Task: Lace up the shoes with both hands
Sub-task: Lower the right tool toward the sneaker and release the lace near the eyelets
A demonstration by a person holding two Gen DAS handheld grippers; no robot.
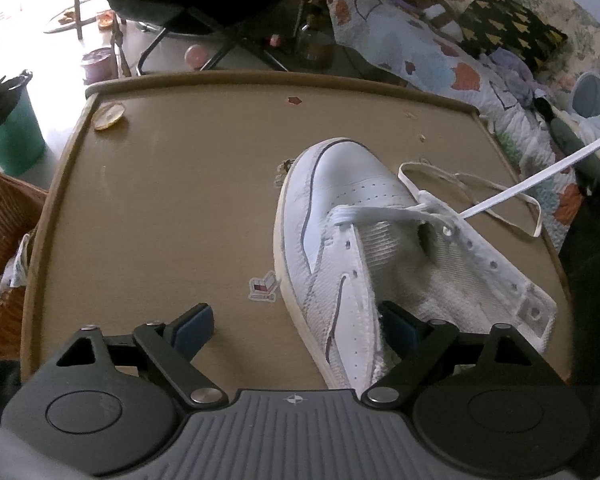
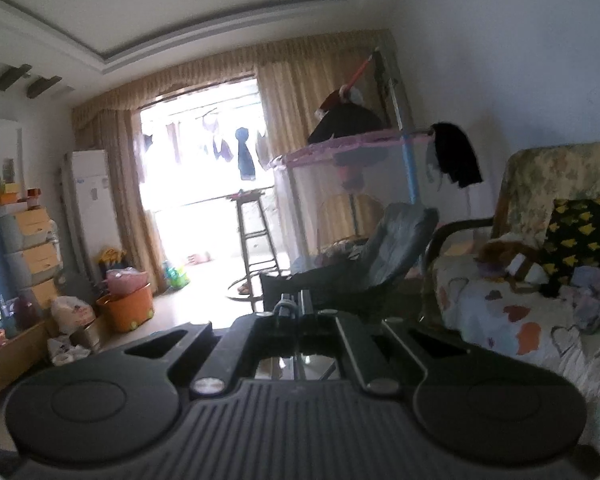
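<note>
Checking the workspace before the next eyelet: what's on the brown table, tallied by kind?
White sneaker: 1
White shoelace: 1
Stickers: 2
Yellowish scrap near the table's far corner: 1
Total: 5

A lived-in home living room: a quilt-draped sofa [image 2: 512, 320], tan curtains [image 2: 296, 128], laundry [image 2: 244, 156] drying beyond the bright balcony door, and stacked boxes [image 2: 32, 240] along one wall.

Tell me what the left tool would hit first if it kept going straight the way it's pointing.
Most likely the white shoe: the left tool points down at the table, open, straddling the shoe's side wall near the heel. Depth is unclear; the bare tabletop is the other candidate.
</note>
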